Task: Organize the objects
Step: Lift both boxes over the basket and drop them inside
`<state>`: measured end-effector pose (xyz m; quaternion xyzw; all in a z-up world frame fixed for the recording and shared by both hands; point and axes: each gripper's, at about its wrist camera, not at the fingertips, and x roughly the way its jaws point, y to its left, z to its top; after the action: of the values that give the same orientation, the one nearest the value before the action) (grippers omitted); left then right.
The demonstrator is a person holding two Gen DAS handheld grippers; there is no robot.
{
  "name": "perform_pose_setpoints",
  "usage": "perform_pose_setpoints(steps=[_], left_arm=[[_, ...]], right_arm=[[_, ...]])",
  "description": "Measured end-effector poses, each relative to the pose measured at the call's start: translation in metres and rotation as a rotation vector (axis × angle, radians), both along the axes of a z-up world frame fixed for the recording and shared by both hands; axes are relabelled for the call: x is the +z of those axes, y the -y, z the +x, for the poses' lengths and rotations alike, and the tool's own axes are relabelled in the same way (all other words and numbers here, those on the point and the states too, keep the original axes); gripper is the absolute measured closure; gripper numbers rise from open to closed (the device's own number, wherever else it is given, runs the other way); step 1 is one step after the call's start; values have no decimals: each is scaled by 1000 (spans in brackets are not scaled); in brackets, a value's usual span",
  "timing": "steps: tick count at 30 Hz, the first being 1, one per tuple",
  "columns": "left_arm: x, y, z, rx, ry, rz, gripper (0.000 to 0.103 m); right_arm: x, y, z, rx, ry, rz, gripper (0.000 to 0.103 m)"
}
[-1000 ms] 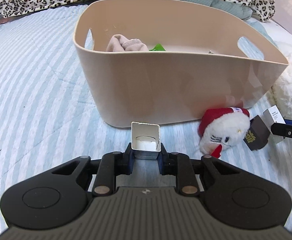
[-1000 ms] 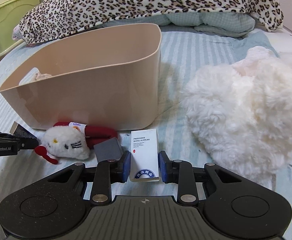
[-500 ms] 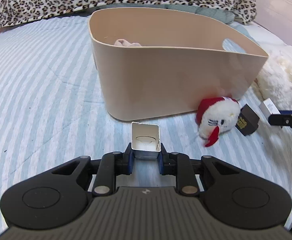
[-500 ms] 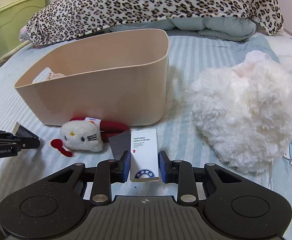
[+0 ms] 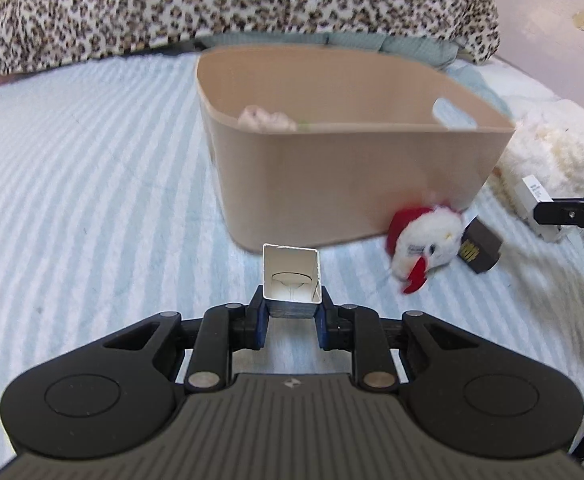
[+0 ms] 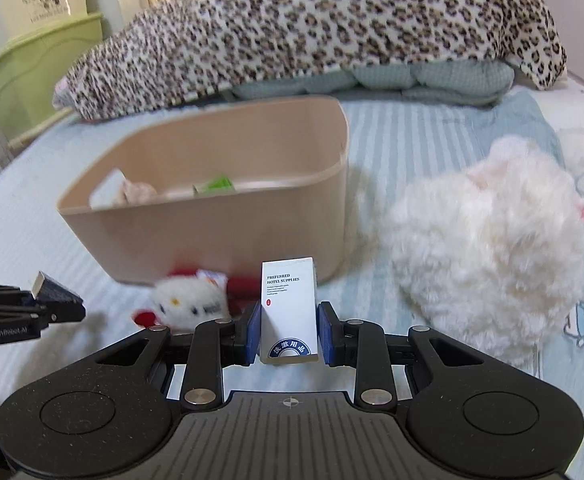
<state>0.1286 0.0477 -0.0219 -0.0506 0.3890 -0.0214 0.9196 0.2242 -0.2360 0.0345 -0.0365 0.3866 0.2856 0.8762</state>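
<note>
Jaws of each gripper around a small box: left gripper (image 5: 291, 312) on open box (image 5: 291, 278), right gripper (image 6: 289, 332) on white box (image 6: 288, 312).

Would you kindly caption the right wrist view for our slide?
Right gripper holding a white hotel-supplies box before the beige bin, a plush toy lying on the striped bedspread.

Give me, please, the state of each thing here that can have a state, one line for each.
Left claw: shut on the open-ended small white carton.
Right claw: shut on the closed white hotel-supplies box.
Beige plastic tub: upright, partly filled.
White plush cat with red bow: lying against the tub.
Small dark box: lying tilted.
</note>
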Motion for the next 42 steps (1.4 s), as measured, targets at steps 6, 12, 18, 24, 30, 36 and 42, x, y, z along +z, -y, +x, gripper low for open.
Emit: perform_pose_setpoints(steps=[6,12,18,24,30,36,42], left_arm=[[38,8,-5,-29,105,39,78],[72,18,15,-36,194,48,78],[85,30,54,-15,231,81,78],[79,40,97,32,200,131,78],[57,42,124,64,108,173,78],[34,34,138,106,-9,186,78],[34,30,133,121,-24,179,75]], right_arm=[[30,-5,-5,9,64,63,76],[55,-18,6,11,124,106,76],[71,-41,27,21,186,82,76],[67,-61,49,15,217,31,76],[45,-76,66,6,190,-22,76],[23,-86,72,26,155,-81,75],[17,-88,72,35,127,-99,62]])
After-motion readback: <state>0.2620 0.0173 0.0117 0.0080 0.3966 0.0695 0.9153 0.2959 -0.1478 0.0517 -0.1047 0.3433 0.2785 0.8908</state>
